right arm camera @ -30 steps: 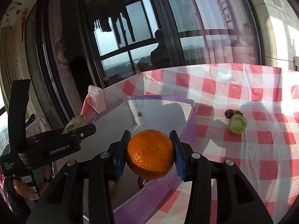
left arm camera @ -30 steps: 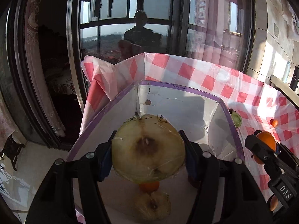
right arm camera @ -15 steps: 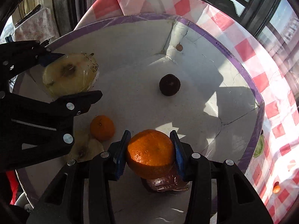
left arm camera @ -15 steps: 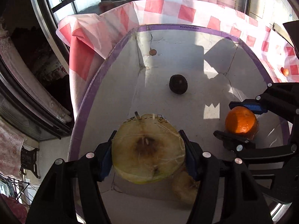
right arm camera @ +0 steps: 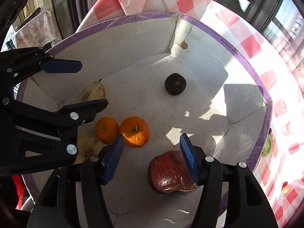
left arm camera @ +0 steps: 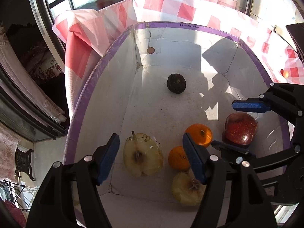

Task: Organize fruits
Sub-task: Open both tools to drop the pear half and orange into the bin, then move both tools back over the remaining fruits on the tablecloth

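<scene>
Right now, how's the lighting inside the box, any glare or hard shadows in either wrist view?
Left wrist view: hard claw shadows on the box far wall, tablecloth blown out at right. Right wrist view: sun patches on the box floor, glare on the orange, strong fisheye curve at the rim.
</scene>
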Available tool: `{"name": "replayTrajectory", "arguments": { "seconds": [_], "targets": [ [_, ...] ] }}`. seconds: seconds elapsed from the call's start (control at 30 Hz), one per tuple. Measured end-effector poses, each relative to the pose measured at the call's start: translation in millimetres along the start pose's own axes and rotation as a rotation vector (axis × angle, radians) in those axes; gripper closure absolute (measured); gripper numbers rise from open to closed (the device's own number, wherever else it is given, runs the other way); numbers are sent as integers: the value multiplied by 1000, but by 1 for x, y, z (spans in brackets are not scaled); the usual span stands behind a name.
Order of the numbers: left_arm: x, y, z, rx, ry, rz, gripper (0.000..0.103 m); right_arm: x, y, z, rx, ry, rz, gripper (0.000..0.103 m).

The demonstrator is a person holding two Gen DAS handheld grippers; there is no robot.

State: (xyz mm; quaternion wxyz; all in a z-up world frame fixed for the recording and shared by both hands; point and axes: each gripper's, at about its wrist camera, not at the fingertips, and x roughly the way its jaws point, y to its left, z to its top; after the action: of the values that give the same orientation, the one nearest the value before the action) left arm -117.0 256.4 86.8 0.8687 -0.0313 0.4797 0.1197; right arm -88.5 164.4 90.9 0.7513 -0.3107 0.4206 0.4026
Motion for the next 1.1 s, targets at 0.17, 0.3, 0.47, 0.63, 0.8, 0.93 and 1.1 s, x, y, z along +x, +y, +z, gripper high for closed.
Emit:
{"name": "replayTrajectory", "arguments": {
  "seconds": [0.17, 0.3, 0.47, 0.63, 0.8, 0.93, 1.1],
  "targets": [
    [-2, 2, 0, -23, -11, 6, 28, -9, -6, -4, 26, -64, 3, 43],
    [-6, 1, 1, -28, -21, 33, 24, -21, -10, -12, 68, -169, 2, 35],
    [-36, -18, 6, -44, -145, 66, 18, -56, -30, -41, 186, -384, 27, 30],
    [-105, -66, 12, -56, -515, 2, 2, -101, -90, -110, 423, -663, 31, 17],
    [-129, -141, 18, -8, -671, -205, 2, -107, -163, -205, 731, -737, -107, 17],
    [-95, -223, 20, 94, -624, -293, 2, -85, -217, -276, 966, -578, -260, 17],
    [-7, -295, 27, 127, -474, -350, 2, -68, -254, -336, 1089, -514, -343, 17]
  ]
}}
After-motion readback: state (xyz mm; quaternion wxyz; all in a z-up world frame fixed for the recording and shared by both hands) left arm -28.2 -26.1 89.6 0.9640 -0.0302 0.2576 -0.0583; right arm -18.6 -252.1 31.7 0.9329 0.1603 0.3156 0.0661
